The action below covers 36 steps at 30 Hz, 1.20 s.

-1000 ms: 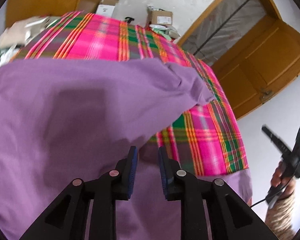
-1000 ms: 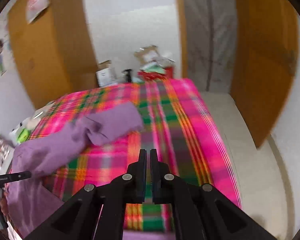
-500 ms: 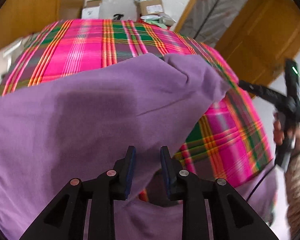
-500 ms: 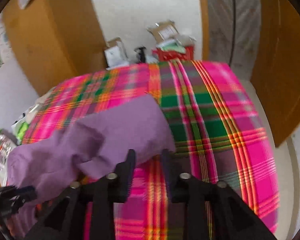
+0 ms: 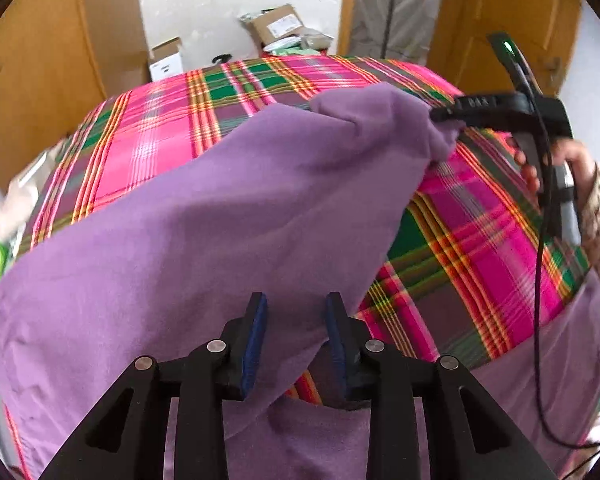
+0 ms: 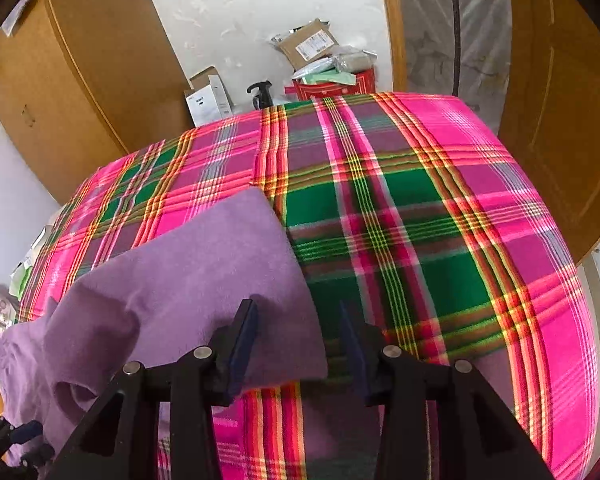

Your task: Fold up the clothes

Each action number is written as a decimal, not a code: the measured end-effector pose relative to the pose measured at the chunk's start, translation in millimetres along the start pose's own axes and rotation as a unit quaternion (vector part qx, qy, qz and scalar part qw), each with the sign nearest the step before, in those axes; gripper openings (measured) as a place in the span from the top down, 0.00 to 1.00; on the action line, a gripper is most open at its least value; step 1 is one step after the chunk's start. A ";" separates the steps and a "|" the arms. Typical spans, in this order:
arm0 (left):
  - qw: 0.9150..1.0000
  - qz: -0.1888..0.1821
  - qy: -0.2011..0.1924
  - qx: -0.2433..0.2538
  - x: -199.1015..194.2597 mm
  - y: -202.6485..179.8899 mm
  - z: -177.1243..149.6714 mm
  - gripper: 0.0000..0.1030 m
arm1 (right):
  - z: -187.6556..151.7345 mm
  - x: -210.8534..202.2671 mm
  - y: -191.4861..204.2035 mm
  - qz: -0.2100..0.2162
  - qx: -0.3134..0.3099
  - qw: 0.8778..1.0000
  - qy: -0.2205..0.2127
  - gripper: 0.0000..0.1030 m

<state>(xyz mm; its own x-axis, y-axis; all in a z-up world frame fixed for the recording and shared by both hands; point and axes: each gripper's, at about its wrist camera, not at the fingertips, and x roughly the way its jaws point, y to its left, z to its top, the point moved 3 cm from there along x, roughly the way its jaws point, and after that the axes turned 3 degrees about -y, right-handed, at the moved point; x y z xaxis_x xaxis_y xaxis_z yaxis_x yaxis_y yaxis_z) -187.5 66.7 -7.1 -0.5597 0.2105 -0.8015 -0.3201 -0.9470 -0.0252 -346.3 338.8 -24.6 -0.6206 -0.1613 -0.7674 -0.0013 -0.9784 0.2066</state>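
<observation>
On the plaid bed cover [image 6: 420, 208] lies the purple garment [image 5: 188, 232] — soft, limp, best pinched at edges. Both the left hand-held gripper [image 5: 296, 332] and right hand-held gripper [image 6: 298, 340] gape apart, holding nothing.

Garment [image 5: 204, 220] lies on the bedspread [image 6: 420, 208], boxes [image 6: 208, 98] behind.

- A room in a home, most likely a bedroom.
- A bed [image 6: 440, 208] under a pink and green checked cover fills the middle.
- Wooden doors [image 6: 560, 112] and a wooden wardrobe [image 6: 72, 92] stand around it.
- Cardboard boxes [image 6: 310, 42] lie against the white wall [image 6: 240, 8].
</observation>
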 end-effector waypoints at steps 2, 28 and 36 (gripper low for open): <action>1.000 -0.001 0.000 0.005 2.0 -4.1 0.5 0.70 | 0.1 0.6 0.9 0.003 0.001 1.000 -0.002 0.58; 1.000 -0.011 -0.014 -0.007 6.2 2.2 1.0 0.91 | -3.3 -90.6 -6.9 -0.013 0.003 0.992 -0.126 0.93; 0.995 -0.092 -0.027 -0.029 -31.0 7.2 -4.3 0.91 | -11.1 -132.1 -19.5 -0.039 -0.004 0.987 -0.155 0.93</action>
<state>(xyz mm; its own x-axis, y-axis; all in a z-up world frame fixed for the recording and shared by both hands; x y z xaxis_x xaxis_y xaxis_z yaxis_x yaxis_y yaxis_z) -169.1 52.4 15.0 -0.5372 0.3923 -0.7466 -0.3772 -0.9035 -0.2034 -255.5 377.8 66.1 -0.8293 -0.0397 -0.5574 -0.0532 -0.9873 0.1495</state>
